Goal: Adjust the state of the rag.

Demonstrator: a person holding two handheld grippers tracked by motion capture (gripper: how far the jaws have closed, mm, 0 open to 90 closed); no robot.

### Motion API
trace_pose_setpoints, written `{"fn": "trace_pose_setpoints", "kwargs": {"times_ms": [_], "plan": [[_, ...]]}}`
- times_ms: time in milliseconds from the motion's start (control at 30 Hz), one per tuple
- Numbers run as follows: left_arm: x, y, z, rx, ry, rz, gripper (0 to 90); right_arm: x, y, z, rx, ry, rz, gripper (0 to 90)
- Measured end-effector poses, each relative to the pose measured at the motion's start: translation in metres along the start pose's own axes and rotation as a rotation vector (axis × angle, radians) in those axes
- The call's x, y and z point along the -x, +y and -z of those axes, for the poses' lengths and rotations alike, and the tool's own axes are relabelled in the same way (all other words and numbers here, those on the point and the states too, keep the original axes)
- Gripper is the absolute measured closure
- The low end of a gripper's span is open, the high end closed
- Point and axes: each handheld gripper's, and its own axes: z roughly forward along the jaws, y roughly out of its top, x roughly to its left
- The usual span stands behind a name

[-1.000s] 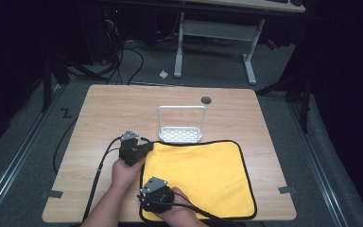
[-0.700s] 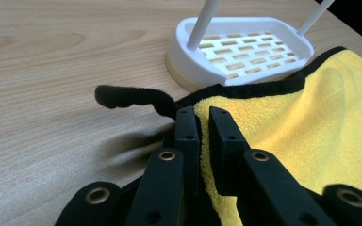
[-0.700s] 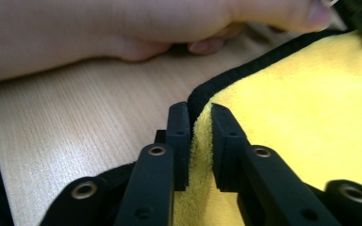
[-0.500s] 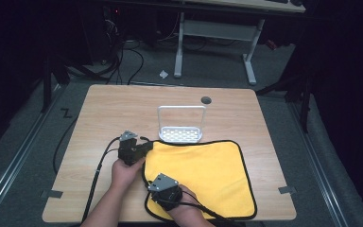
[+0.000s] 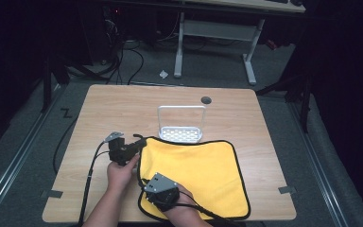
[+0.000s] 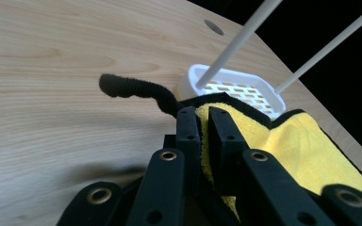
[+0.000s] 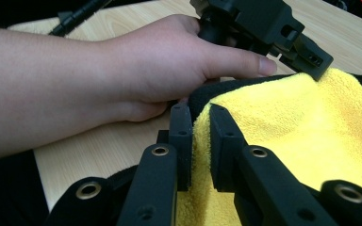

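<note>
**Both hand-held grippers pinch the left edge of the yellow cloth**

The yellow microfibre cloth (image 5: 194, 172) with black border lies flat on the near right part of the surface (image 5: 123, 109), and its far edge touches the white plastic basket (image 5: 181, 133) near the middle. The left hand-held gripper (image 5: 139, 142) is closed narrow on the far left corner of the cloth; in the left gripper view the black border (image 6: 136, 89) stands out beyond its jaws. The right hand-held gripper (image 5: 163, 191) has just been closing, and its jaws now hold the near left corner, with yellow pile (image 7: 200, 136) pressed between them.

So the edge between the two grips runs from the near side of the surface toward the far side, and all the rest of the cloth lies to the right of both grippers. A fold would probably carry this edge to the right, over the cloth; both hands are equally near for it.
</note>
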Motion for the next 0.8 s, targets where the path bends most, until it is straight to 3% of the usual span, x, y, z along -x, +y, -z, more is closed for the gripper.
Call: {"fn": "trace_pose_setpoints", "kwargs": {"times_ms": [300,533,633,800], "plan": [[-0.013,0.014,0.044,0.029,0.088,-0.076,83.4,-0.021,0.019,-0.022,0.027,0.051,0.031,81.9],[-0.032,0.022,0.089,0.055,0.145,-0.070,83.4,-0.049,0.047,-0.041,0.066,0.117,0.088,81.7],[-0.031,0.026,0.094,0.058,0.148,-0.072,83.4,-0.054,0.055,-0.043,0.079,0.121,0.102,81.7],[-0.015,0.033,0.080,0.065,0.133,-0.087,83.4,-0.042,0.052,-0.030,0.098,0.103,0.074,81.7]]}}
